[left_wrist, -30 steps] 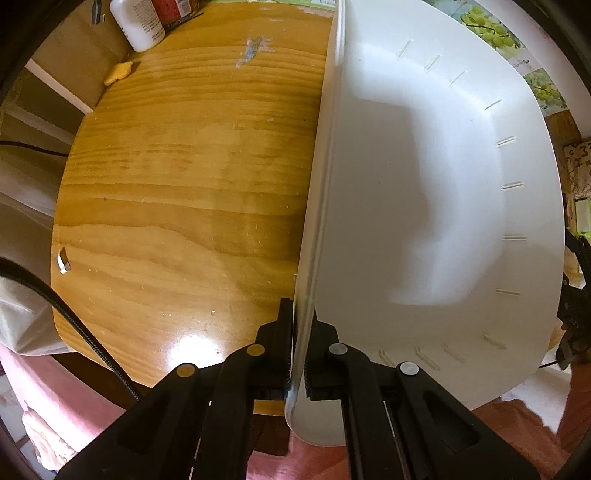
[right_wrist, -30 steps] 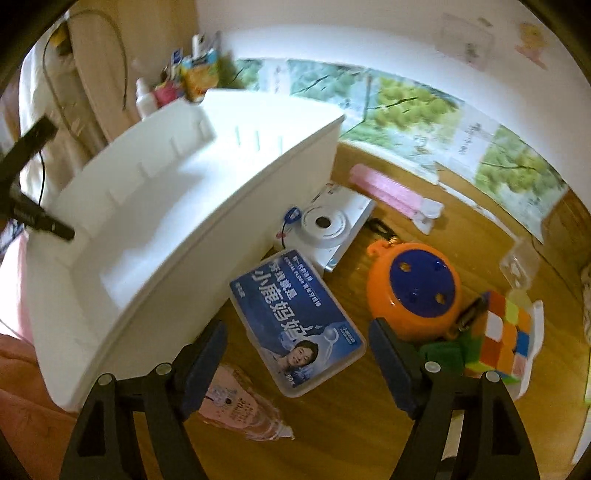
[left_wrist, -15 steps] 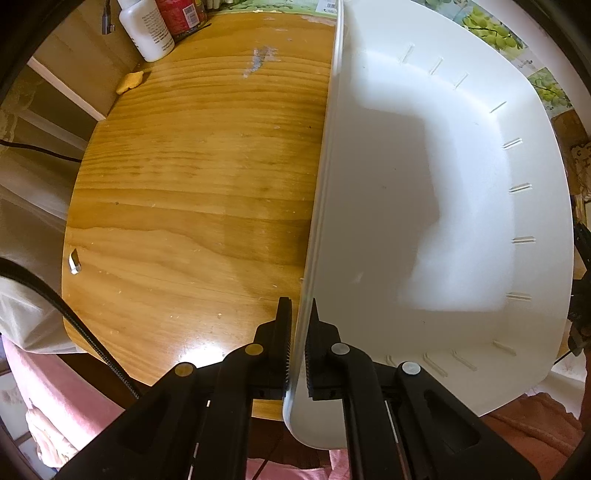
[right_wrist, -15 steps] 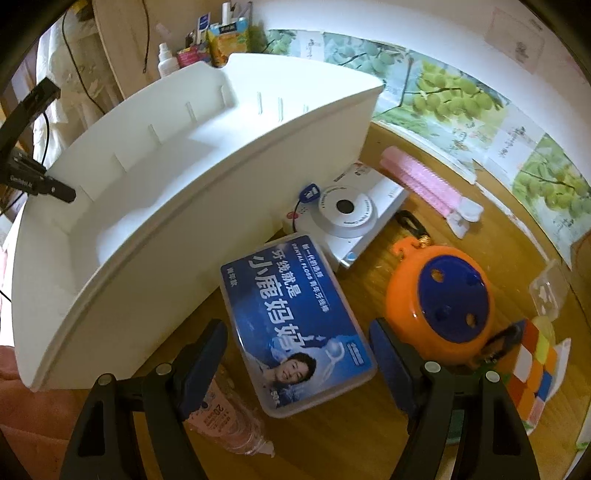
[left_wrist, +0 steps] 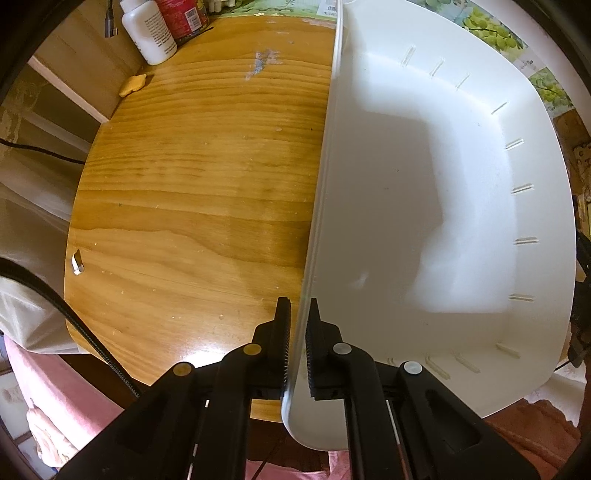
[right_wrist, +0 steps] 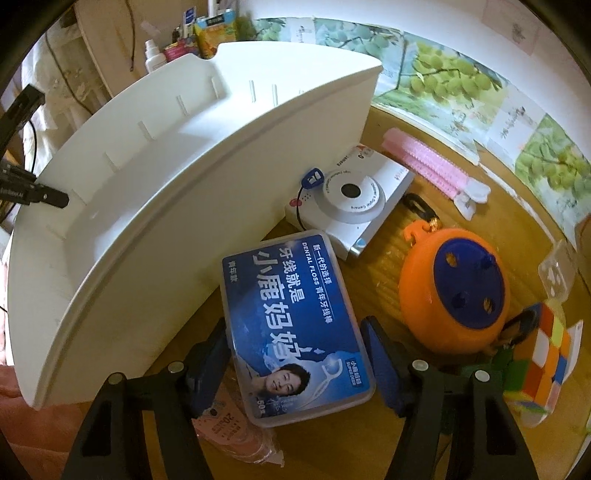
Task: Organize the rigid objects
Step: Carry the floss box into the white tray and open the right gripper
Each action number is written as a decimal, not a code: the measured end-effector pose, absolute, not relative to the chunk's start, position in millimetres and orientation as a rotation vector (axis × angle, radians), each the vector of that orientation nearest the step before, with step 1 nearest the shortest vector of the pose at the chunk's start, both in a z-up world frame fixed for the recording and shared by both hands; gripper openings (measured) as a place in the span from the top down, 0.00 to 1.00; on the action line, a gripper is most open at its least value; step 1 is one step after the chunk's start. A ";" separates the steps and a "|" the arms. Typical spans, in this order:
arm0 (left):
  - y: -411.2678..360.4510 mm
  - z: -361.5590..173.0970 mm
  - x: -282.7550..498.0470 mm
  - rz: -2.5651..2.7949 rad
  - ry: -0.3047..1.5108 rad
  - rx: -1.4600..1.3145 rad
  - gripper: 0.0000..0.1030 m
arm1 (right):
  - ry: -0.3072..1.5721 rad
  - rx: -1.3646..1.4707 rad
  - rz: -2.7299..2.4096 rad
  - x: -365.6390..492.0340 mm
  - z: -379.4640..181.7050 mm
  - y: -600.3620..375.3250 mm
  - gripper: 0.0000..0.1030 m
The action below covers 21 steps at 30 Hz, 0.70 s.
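A varnished wooden table [left_wrist: 192, 206], scuffed and flecked with crumbs, fills the left wrist view, with a white bottle [left_wrist: 147, 31] and a red can [left_wrist: 181, 16] at its far edge and pink fabric below the near edge. The left gripper [left_wrist: 297, 343] points straight down, its jaws clamped together on the near rim of a white plastic bin [left_wrist: 461, 206], one pad outside the wall and one inside. The bin extends ahead and to the right of the tongs and looks empty inside; its slotted walls are bare. This grip steadies the bin and is best kept firm and level while the other hand loads it.

From the right wrist, the same table carries clutter against a wall hung with grape-print sheets [right_wrist: 443, 85]. The right gripper [right_wrist: 295, 363] tilts steeply down, its jaws closing with a blue dental floss box [right_wrist: 291, 317] lying between them; the pads appear not yet to press on its long sides, though the fisheye view makes the gaps hard to judge. The bin stands just left of the tongs. Beyond the box lies a white toy camera [right_wrist: 351, 195]; ahead and right are an orange round toy [right_wrist: 454, 291], a pink comb [right_wrist: 424, 162] and a colour cube [right_wrist: 546, 354]. A pinkish wrapped packet [right_wrist: 236, 428] lies partly under the box near the left finger. Squeezing squarely on the box's sides, clear of that packet, should give a clean lift into the bin.
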<state>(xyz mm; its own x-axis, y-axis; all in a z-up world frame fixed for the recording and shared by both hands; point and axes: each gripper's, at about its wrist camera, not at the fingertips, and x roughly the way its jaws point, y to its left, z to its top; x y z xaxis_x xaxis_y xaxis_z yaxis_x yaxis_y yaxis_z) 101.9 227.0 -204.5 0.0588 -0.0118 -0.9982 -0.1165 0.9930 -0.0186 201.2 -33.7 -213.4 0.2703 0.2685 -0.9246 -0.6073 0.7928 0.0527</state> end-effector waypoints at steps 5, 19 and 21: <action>225.5 -206.4 101.7 0.053 1.519 -0.067 0.93 | 1.163 -0.280 0.528 193.9 -208.8 -35.8 0.32; 219.2 -207.5 99.9 -0.061 1.503 0.033 0.93 | 1.007 -0.094 0.306 160.5 -153.3 -45.2 0.32; 217.5 -207.0 99.9 -0.077 1.504 0.044 0.93 | 0.978 -0.079 0.293 155.6 -141.6 -44.1 0.33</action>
